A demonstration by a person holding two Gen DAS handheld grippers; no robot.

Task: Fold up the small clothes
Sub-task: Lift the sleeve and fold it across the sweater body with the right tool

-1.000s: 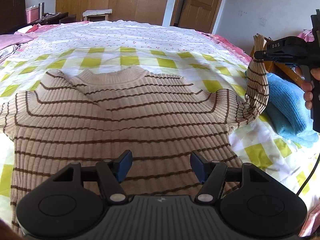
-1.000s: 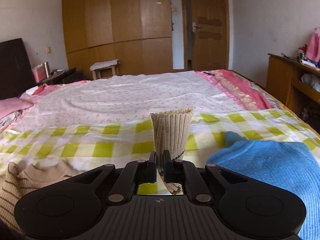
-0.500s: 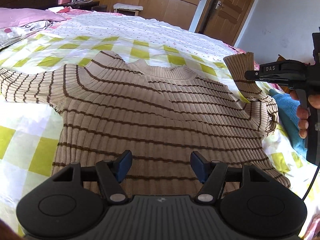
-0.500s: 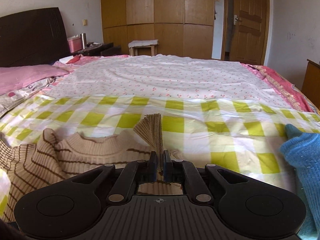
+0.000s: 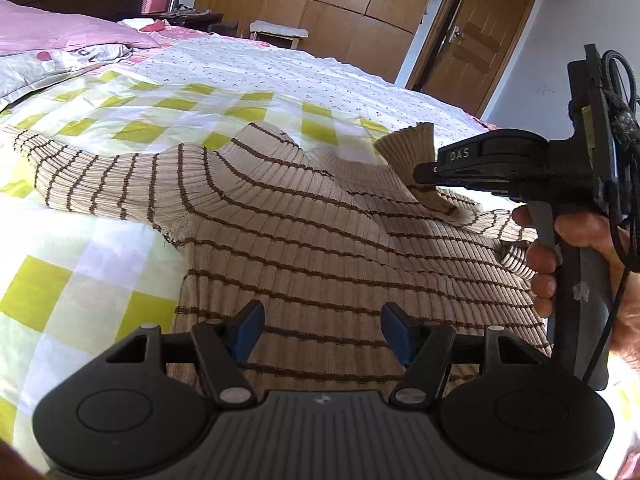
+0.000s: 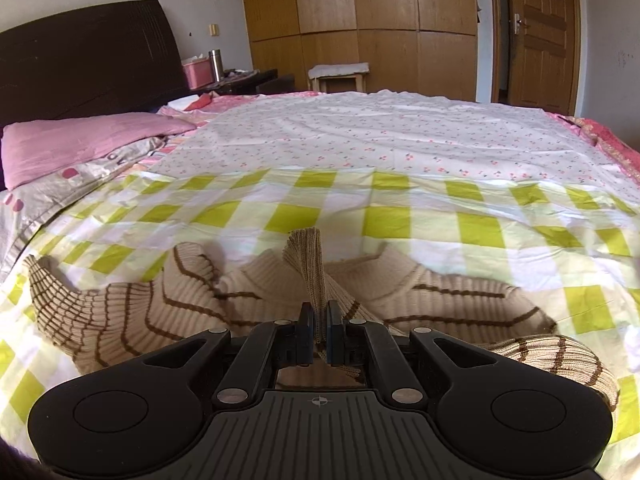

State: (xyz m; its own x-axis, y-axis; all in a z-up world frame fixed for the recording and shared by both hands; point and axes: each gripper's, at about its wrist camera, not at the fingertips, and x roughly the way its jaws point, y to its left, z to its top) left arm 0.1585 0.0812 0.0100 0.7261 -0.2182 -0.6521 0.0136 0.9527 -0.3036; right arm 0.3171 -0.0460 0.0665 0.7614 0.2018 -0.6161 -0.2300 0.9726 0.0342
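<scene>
A beige sweater with thin brown stripes (image 5: 304, 240) lies flat on the checked bedspread (image 5: 80, 280), its collar toward the far side. My right gripper (image 6: 319, 332) is shut on the cuff of the sweater's right sleeve (image 6: 310, 264) and holds it up over the chest near the collar; the same gripper (image 5: 424, 174) and cuff (image 5: 412, 152) show in the left wrist view. My left gripper (image 5: 322, 330) is open and empty, low over the sweater's hem. The left sleeve (image 5: 80, 172) lies stretched out to the left.
A pink pillow (image 6: 80, 144) lies at the left by the dark headboard (image 6: 80, 60). Wooden wardrobes (image 6: 360, 28) and a door (image 6: 540, 36) stand behind the bed. A small stool (image 6: 338, 74) stands at the far side.
My right gripper has carried the sleeve cuff leftward from beside the blue cloth to over the sweater's chest. My left gripper has shifted and turned over the hem, still open.
</scene>
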